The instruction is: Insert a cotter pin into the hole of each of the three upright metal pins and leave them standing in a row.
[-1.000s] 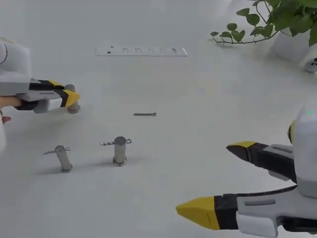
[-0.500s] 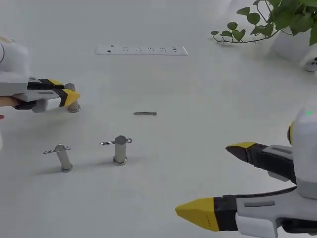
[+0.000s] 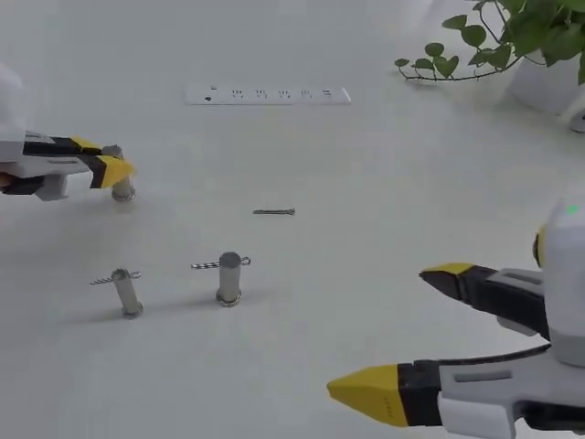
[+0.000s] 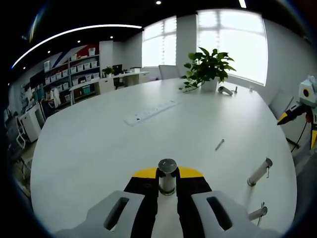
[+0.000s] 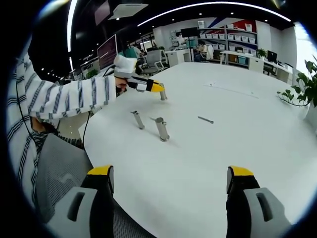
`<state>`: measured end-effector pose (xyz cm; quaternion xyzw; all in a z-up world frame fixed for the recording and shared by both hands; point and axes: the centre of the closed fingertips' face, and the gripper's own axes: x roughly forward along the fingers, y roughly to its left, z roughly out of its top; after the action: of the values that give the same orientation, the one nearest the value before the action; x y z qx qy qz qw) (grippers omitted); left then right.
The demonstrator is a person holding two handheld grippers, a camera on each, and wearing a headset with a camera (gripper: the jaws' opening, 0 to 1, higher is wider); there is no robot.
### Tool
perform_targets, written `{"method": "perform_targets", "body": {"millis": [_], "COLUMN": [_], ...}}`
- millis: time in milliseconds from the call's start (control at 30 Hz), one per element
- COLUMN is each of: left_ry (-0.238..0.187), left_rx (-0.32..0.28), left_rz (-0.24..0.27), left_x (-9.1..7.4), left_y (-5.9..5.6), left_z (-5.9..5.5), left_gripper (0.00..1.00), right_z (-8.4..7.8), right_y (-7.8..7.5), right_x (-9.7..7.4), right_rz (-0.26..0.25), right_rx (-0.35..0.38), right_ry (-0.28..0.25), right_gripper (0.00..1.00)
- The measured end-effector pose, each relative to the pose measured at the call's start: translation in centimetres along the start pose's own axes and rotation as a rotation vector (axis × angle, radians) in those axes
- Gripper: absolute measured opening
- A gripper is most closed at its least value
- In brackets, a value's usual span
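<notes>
Left gripper (image 3: pixel 117 170) clamped on a bare metal pin (image 4: pixel 167 176), right gripper (image 3: pixel 404 331) wide open

We're holding that pin upright toward the left edge of the desk (image 3: pixel 384 165); our right jaws grip nothing, out by the front edge. The front-left metal pin (image 3: pixel 126 293) and front-right metal pin (image 3: pixel 228 277) stand with cotter pins through them, and a loose cotter pin (image 3: pixel 273 211) lies flat just behind.

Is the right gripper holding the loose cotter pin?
No, the right gripper is open; the loose cotter pin lies on the table.
</notes>
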<state>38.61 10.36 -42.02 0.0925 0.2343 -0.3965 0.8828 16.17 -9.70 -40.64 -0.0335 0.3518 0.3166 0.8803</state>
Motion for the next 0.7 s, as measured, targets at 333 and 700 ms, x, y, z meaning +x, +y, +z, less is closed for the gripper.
{"method": "perform_targets", "body": {"millis": [333, 700], "left_ry": [-0.054, -0.071], "left_rx": [-0.016, -0.008], "left_rz": [-0.020, -0.057], "left_x": [-2.3, -4.7], "left_y": [-1.8, -2.7], "left_z": [2.3, 3.2], "left_gripper": [0.09, 0.09], "right_z": [0.5, 1.2], "right_y": [0.3, 0.4], "right_x": [-0.2, -0.7], "right_rz": [0.009, 0.009], "right_rx": [-0.006, -0.014], "right_ry": [-0.026, -0.061], "right_gripper": [0.93, 0.93]}}
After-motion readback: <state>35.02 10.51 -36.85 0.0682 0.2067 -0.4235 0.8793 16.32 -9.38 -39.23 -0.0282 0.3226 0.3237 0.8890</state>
